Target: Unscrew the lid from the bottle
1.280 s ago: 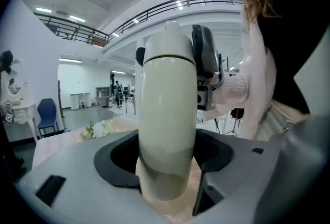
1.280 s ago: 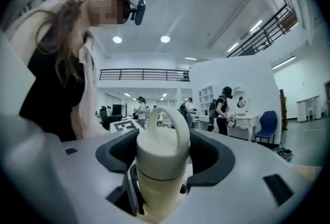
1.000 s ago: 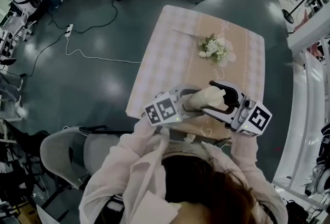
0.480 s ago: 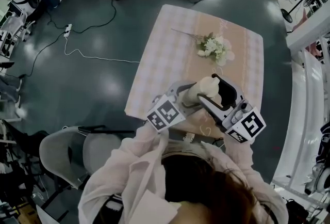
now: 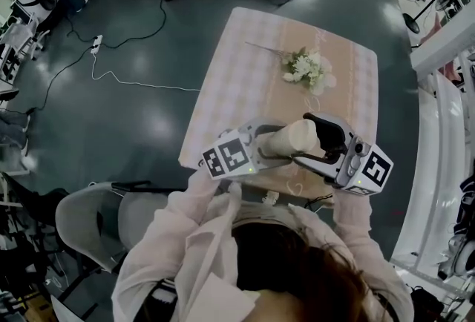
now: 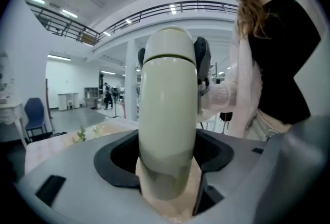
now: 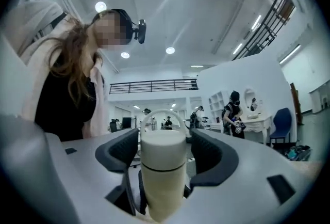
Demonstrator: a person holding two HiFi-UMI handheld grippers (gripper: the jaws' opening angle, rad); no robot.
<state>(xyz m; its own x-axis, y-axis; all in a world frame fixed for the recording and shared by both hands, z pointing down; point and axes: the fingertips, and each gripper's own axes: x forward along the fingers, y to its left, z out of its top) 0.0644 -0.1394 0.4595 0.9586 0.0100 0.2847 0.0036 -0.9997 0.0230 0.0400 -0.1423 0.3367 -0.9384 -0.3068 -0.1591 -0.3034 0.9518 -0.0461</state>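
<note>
Bottle (image 5: 284, 142) and lid (image 5: 310, 130) share one smooth, pale cream skin with a soft sheen. The body is a plain cylinder, and a thin dark seam rings it where the lid, of the same width, begins. It lies roughly level in the air over the near edge of the table (image 5: 245, 68), which wears a pink checked cloth. The left gripper (image 6: 169, 152) is clamped on the body, its curved black pads hugging both sides. The right gripper (image 7: 164, 152) is closed on the lid.
</note>
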